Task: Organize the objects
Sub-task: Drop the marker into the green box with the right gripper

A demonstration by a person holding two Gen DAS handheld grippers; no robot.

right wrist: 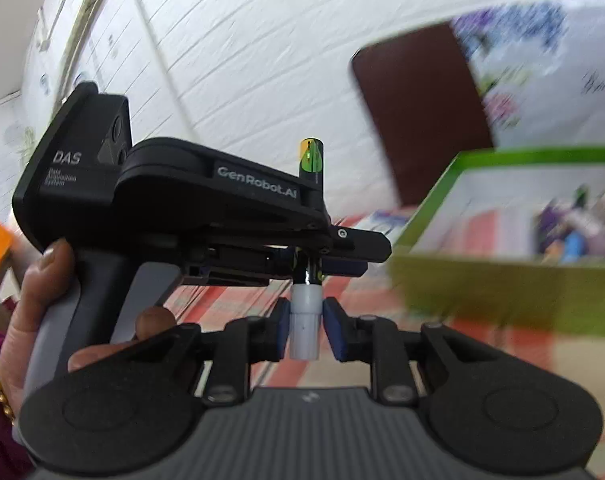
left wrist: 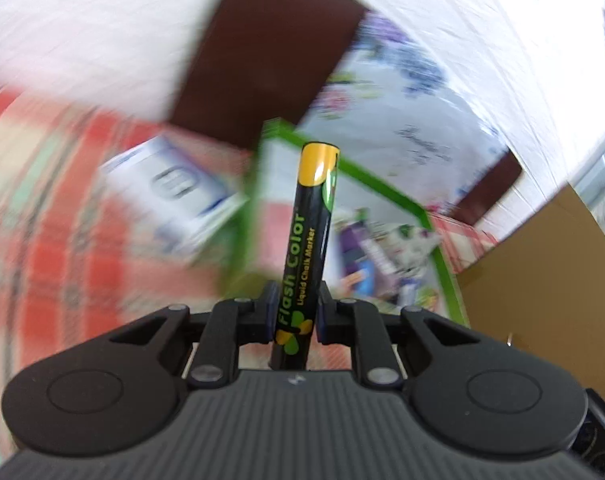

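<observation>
My left gripper [left wrist: 294,316] is shut on a black and yellow "Flash Color" liquid chalk marker [left wrist: 308,232], held upright. In the right wrist view the left gripper [right wrist: 314,256] holds the marker [right wrist: 311,160] from the left, with its white cap [right wrist: 304,326] pointing down. My right gripper [right wrist: 305,330] has its blue pads on either side of the white cap, closed around it. A green-rimmed box [left wrist: 342,208] with several colourful items lies beyond the marker; it also shows in the right wrist view [right wrist: 502,280].
A red checked cloth [left wrist: 62,240] covers the surface. A blue and white carton [left wrist: 174,188] lies left of the green box. A brown cardboard box [left wrist: 550,288] stands at the right. A dark brown panel [left wrist: 270,48] and a white brick wall [right wrist: 242,60] are behind.
</observation>
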